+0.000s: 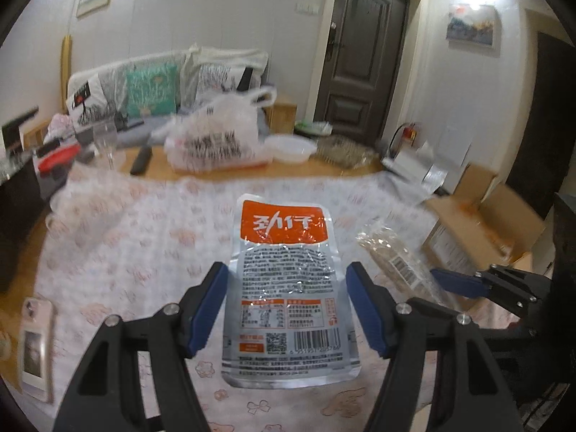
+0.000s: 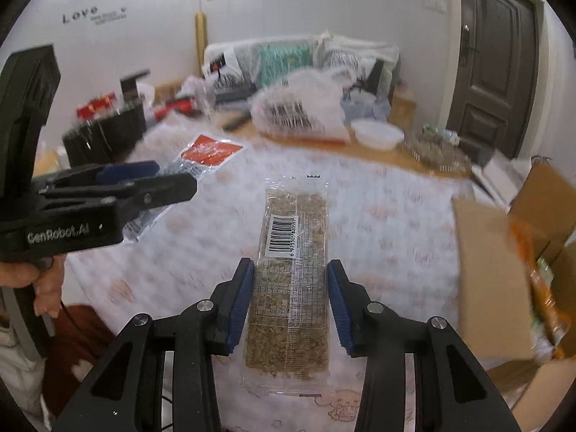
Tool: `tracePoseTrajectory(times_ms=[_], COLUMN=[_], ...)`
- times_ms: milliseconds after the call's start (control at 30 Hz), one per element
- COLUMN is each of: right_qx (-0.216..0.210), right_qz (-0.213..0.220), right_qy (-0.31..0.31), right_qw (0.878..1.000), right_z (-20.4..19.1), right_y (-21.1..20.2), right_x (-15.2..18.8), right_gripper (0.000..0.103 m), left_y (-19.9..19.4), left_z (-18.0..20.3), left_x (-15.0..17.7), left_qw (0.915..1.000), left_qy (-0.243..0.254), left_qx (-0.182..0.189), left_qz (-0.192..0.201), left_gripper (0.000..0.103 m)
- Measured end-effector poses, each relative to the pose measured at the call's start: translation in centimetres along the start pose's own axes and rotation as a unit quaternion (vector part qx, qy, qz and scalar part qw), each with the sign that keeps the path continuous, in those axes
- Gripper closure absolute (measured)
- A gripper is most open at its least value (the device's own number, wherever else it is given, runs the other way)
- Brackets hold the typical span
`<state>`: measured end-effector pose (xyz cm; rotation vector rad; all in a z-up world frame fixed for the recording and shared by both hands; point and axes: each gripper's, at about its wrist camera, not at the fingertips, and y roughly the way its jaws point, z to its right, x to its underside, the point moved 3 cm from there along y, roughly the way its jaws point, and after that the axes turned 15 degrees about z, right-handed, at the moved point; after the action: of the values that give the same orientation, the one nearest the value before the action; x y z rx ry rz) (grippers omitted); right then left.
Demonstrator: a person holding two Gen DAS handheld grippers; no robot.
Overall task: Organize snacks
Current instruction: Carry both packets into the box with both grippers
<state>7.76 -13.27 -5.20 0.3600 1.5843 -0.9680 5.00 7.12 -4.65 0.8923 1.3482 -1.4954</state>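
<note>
A silver snack pouch with an orange top (image 1: pixel 284 288) lies flat on the floral tablecloth (image 1: pixel 126 244). My left gripper (image 1: pixel 286 306) is open, its blue pads either side of the pouch, not clamping it. A clear-wrapped grain bar (image 2: pixel 293 280) lies flat on the cloth. My right gripper (image 2: pixel 291 300) is open, its pads close beside the bar's long edges. The bar also shows in the left wrist view (image 1: pixel 392 262), with the right gripper (image 1: pixel 468 280) at it. The pouch (image 2: pixel 201 158) and the left gripper (image 2: pixel 118 187) show at left in the right wrist view.
An open cardboard box (image 2: pixel 511 252) with snacks inside stands at the table's right edge. Behind the cloth sit a white plastic bag (image 1: pixel 216 140), a white bowl (image 1: pixel 289 147), a remote (image 1: pixel 140 160) and a glass (image 1: pixel 106 140). A phone (image 1: pixel 34 345) lies at left.
</note>
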Motion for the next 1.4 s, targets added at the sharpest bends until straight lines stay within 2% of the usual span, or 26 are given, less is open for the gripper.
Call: tracePoseTrajectory(times_ms=[133,300,500,633,867,1033,1167,1400], right_qx=[-0.011,-0.005,0.025,0.059,0.117,0.131,0.133,0.124], right_qz=[0.034,0.071,0.097,0.102,0.107,0.087,0.062,0.035], right_qy=[0.006,0.000,0.011,0.037,0.080,0.095,0.094,0.097], right_qw=[0.999,0.997,0.995,0.992,0.984,0.983,0.985,0.987], right_z=[0.4,2.1,6.6,10.9,18.2,22.1,24.1,25.8], right_y=[-2.0,-4.5,-8.2,-10.5,-13.8,-14.2,-13.4,-11.1], right_x=[-2.5,-4.1,-4.7,-4.0,-2.0,-0.3,0.9,1.9], right_gripper=[0.066,0.066,0.066,0.066,0.066,0.066,0.066,0.066], left_y=[-2.0,-3.6,-3.3,-2.2,1.4,4.6,7.5,12.3], left_z=[1.8,5.3,11.4,16.2,25.2,30.4,33.2,34.9], left_x=[-2.6,-4.9,-6.8,-7.6,-7.9,-7.2,-6.3,-4.6], left_qw=[0.9995,0.9979,0.9953,0.9926,0.9852,0.9797,0.9772,0.9757], left_qy=[0.010,0.029,0.048,0.064,0.092,0.104,0.102,0.101], left_qx=[0.013,0.022,0.053,0.080,0.140,0.171,0.185,0.180], left_qz=[0.026,0.054,0.065,0.065,0.039,0.008,-0.020,-0.074], left_gripper=[0.038,0.038,0.038,0.038,0.038,0.038,0.038,0.038])
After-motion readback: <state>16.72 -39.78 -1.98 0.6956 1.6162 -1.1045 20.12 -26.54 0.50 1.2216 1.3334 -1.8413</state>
